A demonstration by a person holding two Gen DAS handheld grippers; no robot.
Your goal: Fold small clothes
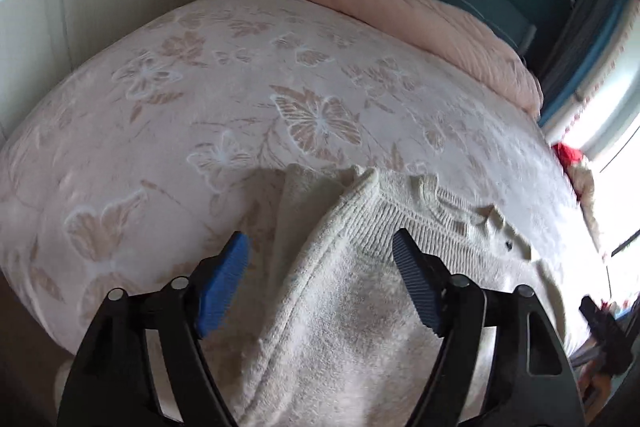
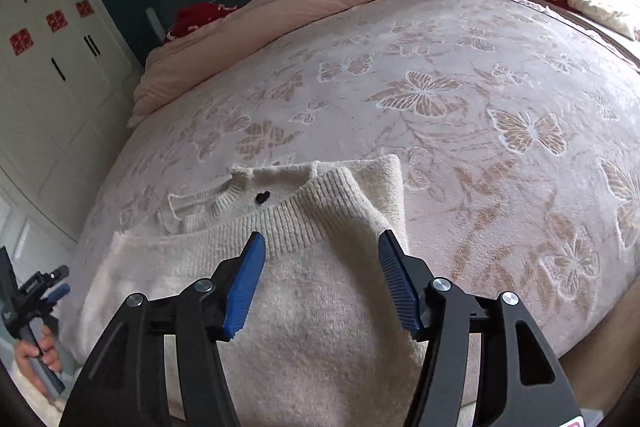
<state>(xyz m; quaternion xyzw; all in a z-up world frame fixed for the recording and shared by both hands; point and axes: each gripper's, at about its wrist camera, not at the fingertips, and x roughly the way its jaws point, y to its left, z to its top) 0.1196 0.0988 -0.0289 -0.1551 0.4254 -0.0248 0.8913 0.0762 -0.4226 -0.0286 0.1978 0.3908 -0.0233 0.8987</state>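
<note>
Cream fuzzy knit sweater (image 2: pixel 320 307) lies folded on butterfly-print pink blanket (image 2: pixel 500 99), ribbed hem just beyond both released, empty grippers: left gripper (image 1: pixel 320 283) at one corner, right gripper (image 2: pixel 322 283) at the other.

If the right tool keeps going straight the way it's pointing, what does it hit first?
Most likely the cream sweater on the bed: the open right tool aims down at its ribbed hem, nothing between, though depth is hard to judge.

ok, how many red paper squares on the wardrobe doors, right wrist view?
3. All sit on the white wardrobe at far left: one lowest and leftmost, one in the middle, one highest and rightmost. More may lie outside the frame.
</note>
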